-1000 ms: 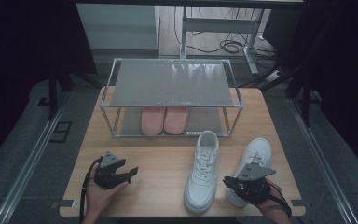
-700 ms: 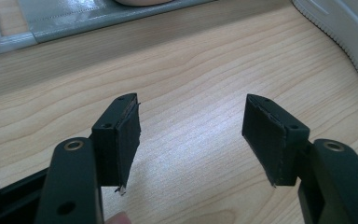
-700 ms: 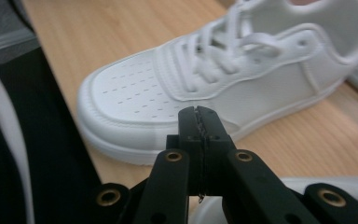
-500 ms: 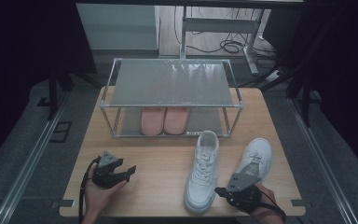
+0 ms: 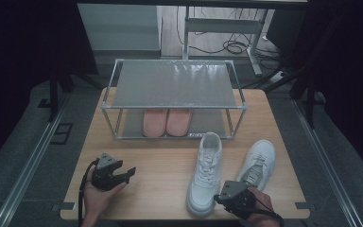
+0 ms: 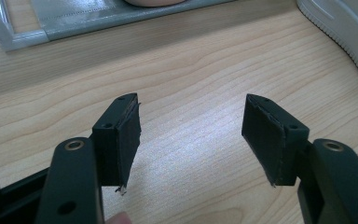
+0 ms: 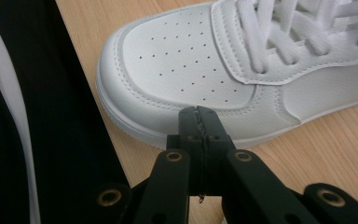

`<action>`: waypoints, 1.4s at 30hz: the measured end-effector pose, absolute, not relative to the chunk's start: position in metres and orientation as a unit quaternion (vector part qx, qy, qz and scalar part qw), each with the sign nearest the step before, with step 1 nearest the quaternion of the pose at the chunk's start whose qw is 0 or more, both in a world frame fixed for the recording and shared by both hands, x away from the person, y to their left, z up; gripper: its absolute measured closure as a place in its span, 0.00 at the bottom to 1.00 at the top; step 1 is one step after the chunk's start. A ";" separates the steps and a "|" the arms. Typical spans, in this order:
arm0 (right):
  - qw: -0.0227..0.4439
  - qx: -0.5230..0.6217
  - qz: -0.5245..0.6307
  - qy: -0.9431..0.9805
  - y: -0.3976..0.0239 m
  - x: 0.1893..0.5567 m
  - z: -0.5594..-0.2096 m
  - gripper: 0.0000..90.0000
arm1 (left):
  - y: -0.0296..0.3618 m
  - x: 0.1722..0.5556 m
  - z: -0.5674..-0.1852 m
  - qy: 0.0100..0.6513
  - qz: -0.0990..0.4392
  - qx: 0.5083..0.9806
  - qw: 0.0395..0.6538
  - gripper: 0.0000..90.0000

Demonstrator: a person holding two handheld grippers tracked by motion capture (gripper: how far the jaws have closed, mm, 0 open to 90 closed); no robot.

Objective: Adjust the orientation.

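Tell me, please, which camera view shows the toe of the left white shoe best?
The right gripper view: the perforated toe of the left white shoe sits close and sharp just beyond the shut right gripper. The high view shows the whole shoe, small, toe towards the person. The left gripper view catches a strip of white sole.

sneakers (image 5: pixel 207 172) white, dotted toe | slippers (image 5: pixel 166 121) pink | table (image 5: pixel 160 161) light wood
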State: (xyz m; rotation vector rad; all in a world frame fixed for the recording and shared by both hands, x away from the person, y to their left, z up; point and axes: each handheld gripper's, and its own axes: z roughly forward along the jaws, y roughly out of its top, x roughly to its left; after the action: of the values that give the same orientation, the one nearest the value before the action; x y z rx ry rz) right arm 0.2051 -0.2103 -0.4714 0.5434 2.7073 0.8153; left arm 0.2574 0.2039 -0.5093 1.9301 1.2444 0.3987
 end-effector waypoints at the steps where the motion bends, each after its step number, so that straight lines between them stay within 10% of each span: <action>1: 0.131 0.186 0.279 0.933 -0.209 0.205 -0.472 1.00 | 0.204 0.257 -0.509 0.491 0.157 0.761 0.394 0.42; 42: 0.133 0.156 0.276 0.939 -0.140 0.233 -0.477 1.00 | 0.211 0.259 -0.511 0.501 0.156 0.753 0.397 0.42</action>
State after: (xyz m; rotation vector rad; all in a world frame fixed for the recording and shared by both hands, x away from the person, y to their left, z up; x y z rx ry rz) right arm 0.2327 -0.1402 -0.4765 0.4534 2.7239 0.7992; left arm 0.2589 0.2107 -0.5112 1.9080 1.2689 0.3943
